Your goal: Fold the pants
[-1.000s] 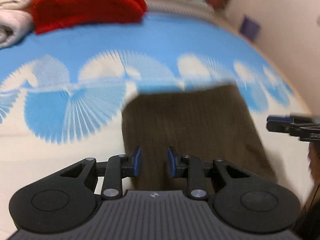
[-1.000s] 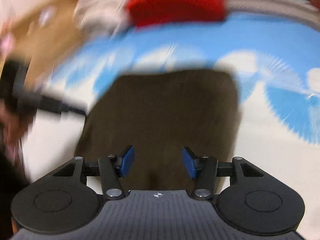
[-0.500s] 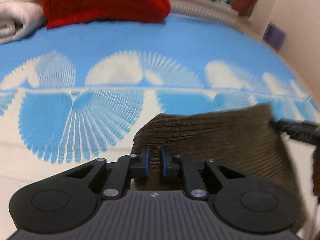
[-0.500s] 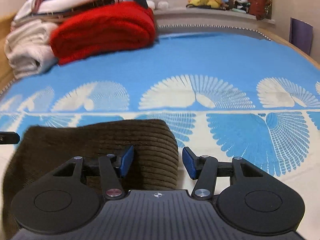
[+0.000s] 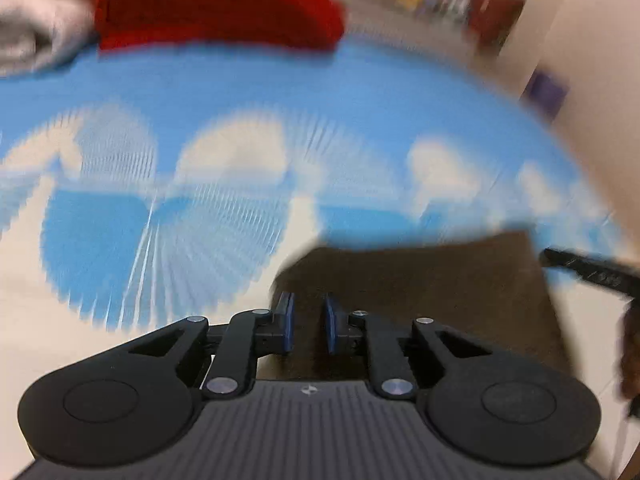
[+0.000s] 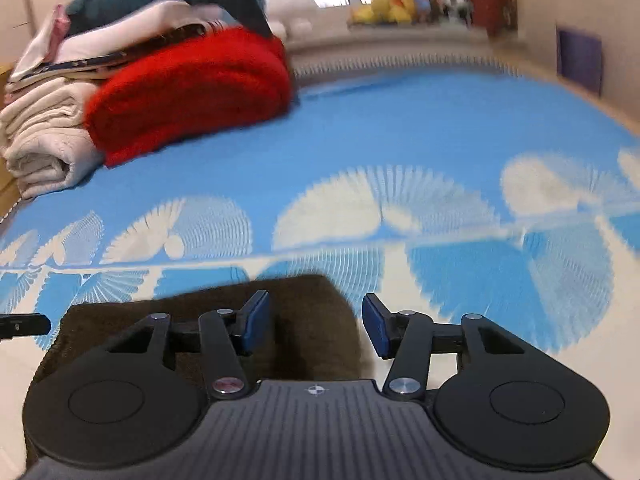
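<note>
Our left claw [image 5: 307, 326] points forward and slightly downward, its two blue-padded fingers [image 5: 286, 322] parallel, with a narrow gap between the pads. Nothing is visibly pinched in that gap, though the left wrist view is smeared with blur. Our right claw [image 6: 316, 326] is held at a similar low forward pitch, its fingers [image 6: 256, 318] spread wide, the jaws clearly parted with nothing between them. In the left wrist view the right claw's dark tip [image 5: 588, 268] reaches in from the right edge, level with our left one. In the right wrist view the black tip of the left claw [image 6: 24, 324] shows at the left edge.
</note>
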A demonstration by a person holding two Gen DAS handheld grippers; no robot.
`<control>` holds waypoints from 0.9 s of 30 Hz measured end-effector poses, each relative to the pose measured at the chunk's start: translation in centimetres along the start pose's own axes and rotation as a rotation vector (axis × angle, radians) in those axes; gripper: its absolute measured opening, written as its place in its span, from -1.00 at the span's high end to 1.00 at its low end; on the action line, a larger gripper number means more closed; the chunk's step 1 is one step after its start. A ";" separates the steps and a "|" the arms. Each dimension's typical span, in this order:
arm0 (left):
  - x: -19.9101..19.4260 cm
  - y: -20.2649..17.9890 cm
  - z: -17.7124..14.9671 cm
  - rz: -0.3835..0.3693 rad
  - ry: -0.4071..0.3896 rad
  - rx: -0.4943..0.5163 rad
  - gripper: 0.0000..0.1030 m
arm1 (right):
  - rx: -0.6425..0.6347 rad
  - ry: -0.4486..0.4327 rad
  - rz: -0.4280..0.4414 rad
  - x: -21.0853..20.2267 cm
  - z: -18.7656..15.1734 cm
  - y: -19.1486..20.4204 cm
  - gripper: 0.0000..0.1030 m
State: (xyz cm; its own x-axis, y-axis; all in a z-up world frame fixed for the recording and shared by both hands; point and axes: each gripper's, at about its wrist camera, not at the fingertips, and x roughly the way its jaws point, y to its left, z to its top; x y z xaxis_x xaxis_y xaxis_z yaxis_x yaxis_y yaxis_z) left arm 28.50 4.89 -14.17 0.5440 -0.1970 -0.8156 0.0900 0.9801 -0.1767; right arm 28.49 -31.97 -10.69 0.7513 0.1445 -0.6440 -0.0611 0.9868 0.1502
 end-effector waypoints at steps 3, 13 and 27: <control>-0.9 -0.1 0.0 0.037 -0.005 -0.029 0.51 | 0.039 0.118 -0.032 1.0 -1.0 -1.0 -0.20; -2.7 -2.6 -2.4 0.033 0.064 0.202 0.20 | -0.185 0.282 -0.015 -0.8 -3.6 0.7 -0.25; -15.0 -4.7 -3.3 0.130 -0.105 0.061 -0.64 | -0.007 0.011 0.013 -14.0 -1.2 2.1 -0.83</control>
State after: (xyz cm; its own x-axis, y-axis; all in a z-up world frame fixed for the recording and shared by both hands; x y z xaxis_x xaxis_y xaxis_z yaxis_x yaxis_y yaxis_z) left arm 17.13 3.15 -2.91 0.6382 -0.0681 -0.7669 0.0622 0.9974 -0.0368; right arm 17.09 -31.85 -2.27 0.7433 0.1577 -0.6501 -0.0753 0.9854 0.1529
